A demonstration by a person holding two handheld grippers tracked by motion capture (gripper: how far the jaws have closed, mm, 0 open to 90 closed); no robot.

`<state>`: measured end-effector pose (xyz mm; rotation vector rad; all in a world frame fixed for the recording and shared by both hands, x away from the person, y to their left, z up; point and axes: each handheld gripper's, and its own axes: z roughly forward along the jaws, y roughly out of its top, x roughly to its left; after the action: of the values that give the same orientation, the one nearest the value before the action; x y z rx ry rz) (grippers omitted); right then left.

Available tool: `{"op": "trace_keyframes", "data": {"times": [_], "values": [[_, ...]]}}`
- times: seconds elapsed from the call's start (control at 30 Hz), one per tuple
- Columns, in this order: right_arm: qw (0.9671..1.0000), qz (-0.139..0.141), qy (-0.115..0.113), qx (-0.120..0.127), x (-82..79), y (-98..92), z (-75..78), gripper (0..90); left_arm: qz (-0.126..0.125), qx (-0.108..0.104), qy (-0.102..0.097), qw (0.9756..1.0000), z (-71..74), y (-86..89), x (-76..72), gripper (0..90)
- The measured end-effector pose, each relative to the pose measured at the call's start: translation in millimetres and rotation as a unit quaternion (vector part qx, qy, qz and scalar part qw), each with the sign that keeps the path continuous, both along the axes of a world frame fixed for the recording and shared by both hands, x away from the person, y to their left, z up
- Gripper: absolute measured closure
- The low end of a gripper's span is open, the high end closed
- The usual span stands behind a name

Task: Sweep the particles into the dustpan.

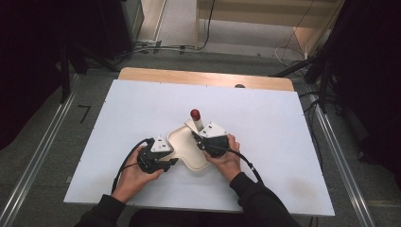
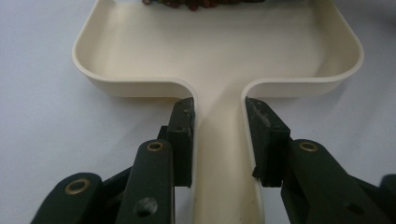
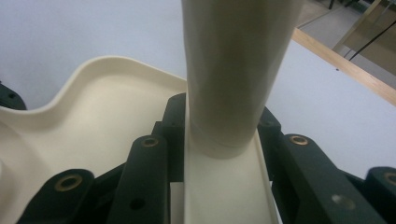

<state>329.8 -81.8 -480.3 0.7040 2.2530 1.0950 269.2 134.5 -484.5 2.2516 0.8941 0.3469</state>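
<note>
Dustpan, high view: cream plastic dustpan lies flat on the white surface, between left gripper and right gripper; wooden strip well behind.
Left gripper view: jaws clenched on the dustpan's handle; dark bristles at the pan's far edge.
Right gripper view: jaws clamp a cream brush handle above the pan.

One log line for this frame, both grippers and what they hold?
left gripper: shut on dustpan handle | right gripper: shut on brush handle, over dustpan | table: white
</note>
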Motion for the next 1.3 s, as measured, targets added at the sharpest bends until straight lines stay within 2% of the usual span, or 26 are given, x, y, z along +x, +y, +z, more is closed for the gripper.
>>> {"op": "trace_keyframes", "data": {"times": [0.4,0.57,0.7,0.83,1.03,1.17,1.23,1.3], "values": [[0.9994,0.029,-0.009,0.017,-16.1,25.2,6.3,64.4,0.000,0.003,-0.005,1.0000,-0.8,-0.4,-0.8,66.9],[0.9992,0.032,-0.012,0.020,-18.2,28.4,8.4,64.4,0.002,-0.001,-0.005,1.0000,-1.7,-0.4,-1.0,66.9],[0.9993,0.018,-0.015,0.029,-13.4,19.4,15.2,64.4,0.002,-0.002,-0.007,1.0000,-2.6,-0.3,-1.4,66.9],[0.9992,-0.003,-0.023,0.033,-3.4,2.2,21.1,64.4,0.002,-0.002,-0.007,1.0000,-2.7,-0.3,-1.6,66.9],[0.9986,-0.040,-0.020,0.028,9.1,-20.2,18.1,64.4,0.001,0.001,-0.006,1.0000,-3.1,-0.2,-1.2,66.8],[0.9985,-0.050,-0.020,0.003,10.6,-18.4,11.3,64.4,0.001,0.002,-0.005,1.0000,-3.1,-0.2,-1.1,66.9],[0.9989,-0.044,-0.017,-0.006,9.0,-12.2,6.5,64.4,0.001,0.002,-0.005,1.0000,-3.0,-0.1,-1.4,66.9],[0.9992,-0.037,-0.012,-0.005,6.0,-5.8,3.0,64.4,0.001,0.002,-0.005,1.0000,-2.9,0.5,-1.7,66.9]]}}
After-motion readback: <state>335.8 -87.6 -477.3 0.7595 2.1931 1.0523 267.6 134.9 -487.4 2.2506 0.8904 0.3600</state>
